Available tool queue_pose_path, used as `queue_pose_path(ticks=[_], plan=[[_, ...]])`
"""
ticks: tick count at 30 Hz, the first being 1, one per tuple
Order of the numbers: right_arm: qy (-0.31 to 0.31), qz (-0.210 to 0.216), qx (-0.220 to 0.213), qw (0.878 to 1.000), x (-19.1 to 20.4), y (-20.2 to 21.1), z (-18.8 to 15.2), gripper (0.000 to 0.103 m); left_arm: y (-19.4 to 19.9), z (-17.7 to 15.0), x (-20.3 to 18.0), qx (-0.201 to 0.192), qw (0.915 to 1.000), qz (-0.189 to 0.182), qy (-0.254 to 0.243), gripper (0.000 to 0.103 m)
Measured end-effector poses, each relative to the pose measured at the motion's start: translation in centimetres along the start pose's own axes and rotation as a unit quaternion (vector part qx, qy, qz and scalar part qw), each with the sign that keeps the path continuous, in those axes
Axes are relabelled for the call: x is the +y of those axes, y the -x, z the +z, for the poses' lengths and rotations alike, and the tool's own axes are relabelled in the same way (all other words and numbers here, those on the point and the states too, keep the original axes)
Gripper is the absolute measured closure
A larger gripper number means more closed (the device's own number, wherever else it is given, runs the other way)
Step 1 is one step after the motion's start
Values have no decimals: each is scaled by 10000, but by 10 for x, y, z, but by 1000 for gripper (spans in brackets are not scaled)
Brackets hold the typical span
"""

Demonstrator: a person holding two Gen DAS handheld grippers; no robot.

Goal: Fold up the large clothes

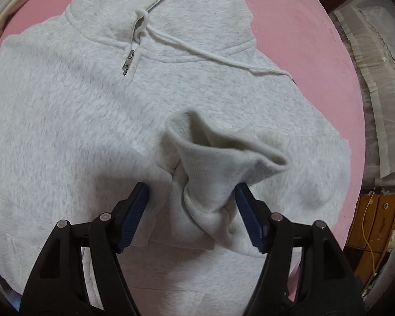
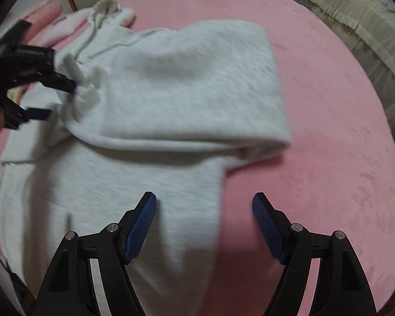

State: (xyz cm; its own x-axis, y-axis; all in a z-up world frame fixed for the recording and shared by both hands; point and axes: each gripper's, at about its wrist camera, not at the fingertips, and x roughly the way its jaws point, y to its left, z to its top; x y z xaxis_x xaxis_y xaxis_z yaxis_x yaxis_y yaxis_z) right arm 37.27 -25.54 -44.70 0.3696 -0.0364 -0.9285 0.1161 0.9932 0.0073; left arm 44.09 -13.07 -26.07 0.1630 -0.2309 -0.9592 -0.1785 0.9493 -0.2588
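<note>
Grey hoodie (image 1: pixel 65 121) lies on a pink bed cover (image 2: pixel 329 131). Left gripper (image 1: pixel 192 202) stands spread around the sleeve cuff (image 1: pixel 213 168), not pinching it; right gripper (image 2: pixel 204 210), at six o'clock, spread wide, empty.

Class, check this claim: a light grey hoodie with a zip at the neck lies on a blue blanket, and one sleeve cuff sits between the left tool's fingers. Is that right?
Not quite. The blanket is pink, not blue, as the left wrist view shows. The rest holds: the light grey hoodie has a zip at the neck, and the sleeve cuff sits between the left tool's fingers.
</note>
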Motion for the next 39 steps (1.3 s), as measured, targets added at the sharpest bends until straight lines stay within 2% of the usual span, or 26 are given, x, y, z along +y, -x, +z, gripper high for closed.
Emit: queue_pose_path(ticks=[2, 4, 5, 9, 10, 11, 13, 15, 17, 21, 23, 25, 26, 28, 30, 32, 33, 35, 36, 38, 39], plan=[[-203, 131, 42, 9997, -16, -4, -3, 26, 0, -2, -5, 122, 9999, -100, 18, 31], [-366, 273, 10, 9990, -30, -8, -6, 26, -1, -5, -6, 204, 9993, -286, 86, 21], [-382, 292, 6, 9988, -32, -11, -5, 26, -1, -5, -6, 168, 9992, -349, 104, 21], [-364, 293, -53, 9989, -43, -16, -7, 26, -17, 4, -13, -23, 9996, -48, 269, 21], [-369, 315, -74, 9988, -47, -16, -8, 26, -20, 7, -14, -93, 9995, 9, 295, 25], [-383, 333, -79, 9987, -50, -18, -8, 26, -21, 10, -15, -251, 9991, 90, 329, 33], [-425, 361, -80, 9984, -55, -21, -7, 26, -17, 13, -20, -389, 9988, 99, 271, 91], [-519, 417, -106, 9977, -64, -23, -9, 26, -9, 15, -22, -468, 9981, 11, 402, 92], [-609, 464, -145, 9970, -73, -24, -11, 26, 4, 19, -26, -642, 9969, -294, 354, 93], [-550, 444, -237, 9972, -80, -26, -4, 27, 47, 38, -49, -1296, 9895, -637, 71, 93], [-522, 374, -335, 9974, -85, -23, -6, 30, 78, 52, -49, -1663, 9821, -884, 37, 93], [-524, 324, -453, 9971, -85, -11, -3, 38, 112, 66, -44, -2089, 9716, -1106, 53, 93], [-540, 295, -502, 9968, -86, -9, -2, 45, 131, 72, -39, -2332, 9649, -1209, 78, 93], [-570, 293, -597, 9962, -92, -8, 1, 50, 154, 82, -33, -2694, 9545, -1272, 106, 94], [-522, 393, -634, 9959, -93, -9, 2, 51, 171, 90, -18, -2867, 9511, -1143, 101, 94], [-299, 418, -671, 9964, -88, -10, 3, 51, 181, 89, -2, -2880, 9537, -866, 37, 94], [-131, 359, -700, 9968, -85, -8, 0, 51, 179, 88, 6, -2882, 9558, -590, 30, 94], [112, 309, -744, 9967, -78, -5, -6, 52, 167, 86, 26, -2838, 9587, -154, 50, 94], [207, 329, -781, 9962, -76, -4, -9, 56, 158, 84, 38, -2781, 9605, 85, 97, 94], [340, 366, -813, 9954, -76, 0, -16, 59, 132, 80, 65, -2532, 9650, 600, 318, 94], [401, 366, -829, 9951, -75, 1, -18, 64, 120, 78, 79, -2402, 9669, 721, 461, 94]])
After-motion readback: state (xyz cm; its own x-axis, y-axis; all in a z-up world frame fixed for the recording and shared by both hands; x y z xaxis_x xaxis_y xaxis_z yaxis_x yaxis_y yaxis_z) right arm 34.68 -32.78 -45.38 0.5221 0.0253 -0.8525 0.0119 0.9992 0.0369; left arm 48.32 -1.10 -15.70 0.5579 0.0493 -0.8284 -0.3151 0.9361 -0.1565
